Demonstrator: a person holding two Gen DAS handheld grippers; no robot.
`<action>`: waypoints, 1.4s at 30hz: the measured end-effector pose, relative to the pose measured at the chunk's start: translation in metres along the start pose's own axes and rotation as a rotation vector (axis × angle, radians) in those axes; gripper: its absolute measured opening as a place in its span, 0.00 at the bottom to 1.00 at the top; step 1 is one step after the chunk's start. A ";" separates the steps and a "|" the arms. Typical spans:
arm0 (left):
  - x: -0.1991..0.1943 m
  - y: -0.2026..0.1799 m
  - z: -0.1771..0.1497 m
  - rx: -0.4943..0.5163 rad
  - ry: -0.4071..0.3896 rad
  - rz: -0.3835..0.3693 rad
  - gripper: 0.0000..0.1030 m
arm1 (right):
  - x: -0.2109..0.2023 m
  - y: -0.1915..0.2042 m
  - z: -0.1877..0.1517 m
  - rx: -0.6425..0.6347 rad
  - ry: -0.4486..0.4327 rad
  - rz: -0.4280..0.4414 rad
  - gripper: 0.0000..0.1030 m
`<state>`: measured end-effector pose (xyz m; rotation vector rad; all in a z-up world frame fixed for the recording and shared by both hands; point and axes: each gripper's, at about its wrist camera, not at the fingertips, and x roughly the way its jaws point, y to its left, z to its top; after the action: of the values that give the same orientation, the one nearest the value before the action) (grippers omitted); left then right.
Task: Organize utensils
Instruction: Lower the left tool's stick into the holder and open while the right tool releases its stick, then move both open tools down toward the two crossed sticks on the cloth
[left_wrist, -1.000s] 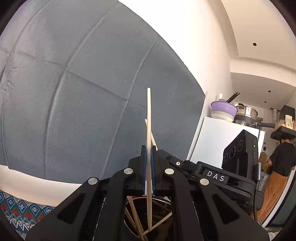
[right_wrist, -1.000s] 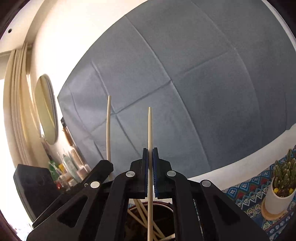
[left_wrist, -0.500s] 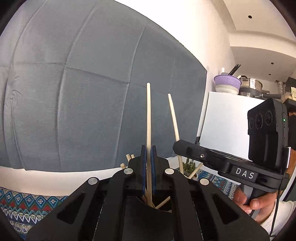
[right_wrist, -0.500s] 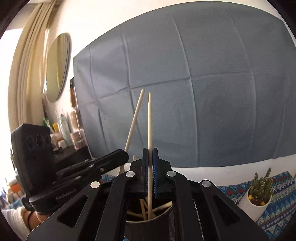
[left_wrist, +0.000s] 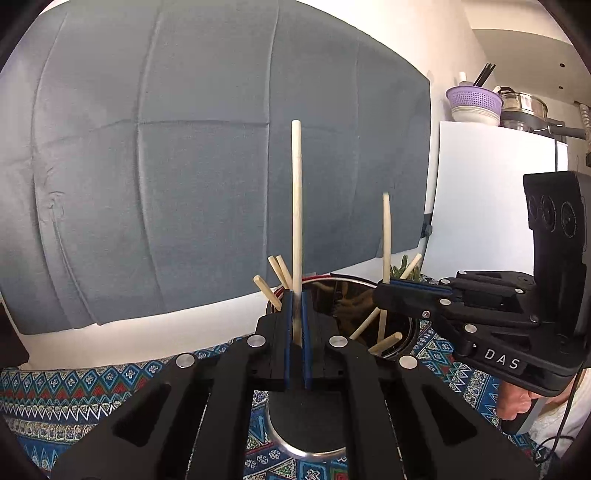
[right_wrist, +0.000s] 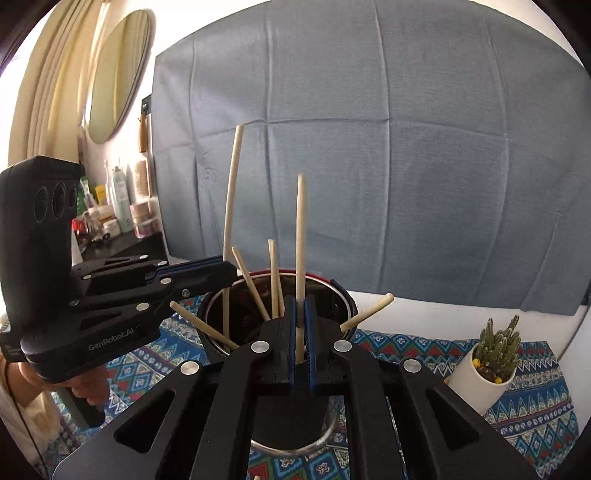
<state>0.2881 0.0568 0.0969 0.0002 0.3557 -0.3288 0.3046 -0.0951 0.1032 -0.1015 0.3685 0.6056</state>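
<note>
Backdrop: grey cloth (left_wrist: 207, 177) hangs on the wall behind the scene; a second ago it filled both views, now it sits higher as both cameras tip down.
Worktop: patterned cloth (left_wrist: 74, 391) covers it; far more of it shows than a second ago.
Pot: steel pot (right_wrist: 218, 317) stands on the worktop under both claws, several chopsticks leaning inside, ends over the rim; a second ago only a sliver of its mouth showed at the frame bottom.
Cactus: small potted cactus (right_wrist: 491, 354) stands right of the pot, apart from it.
Left claw: left claw (left_wrist: 295, 317) is clenched on one chopstick (left_wrist: 296, 206), upright, lower end hidden behind the claw, above the pot's near rim.
Right claw: right claw (right_wrist: 300, 325) is clenched on a second chopstick (right_wrist: 300, 251), upright, over the pot's near side.
Change: both claws have levelled from a rolled pose and come in over the pot, side by side but apart.
Meaning: both sticks look lined up for dropping into the pot; neither is let go yet.
Risk: leaning sticks may block the descent.
</note>
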 end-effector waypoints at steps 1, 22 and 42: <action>0.000 0.002 -0.001 -0.010 0.006 0.001 0.05 | -0.002 -0.001 -0.001 -0.001 -0.003 -0.009 0.05; -0.066 -0.011 -0.036 -0.147 0.118 0.099 0.78 | -0.098 -0.022 -0.042 0.078 0.061 -0.102 0.52; -0.092 -0.089 -0.133 -0.127 0.430 0.091 0.94 | -0.112 -0.001 -0.138 0.037 0.374 -0.238 0.90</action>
<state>0.1328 0.0094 0.0087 -0.0377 0.7998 -0.2133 0.1771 -0.1837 0.0159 -0.2211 0.7191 0.3411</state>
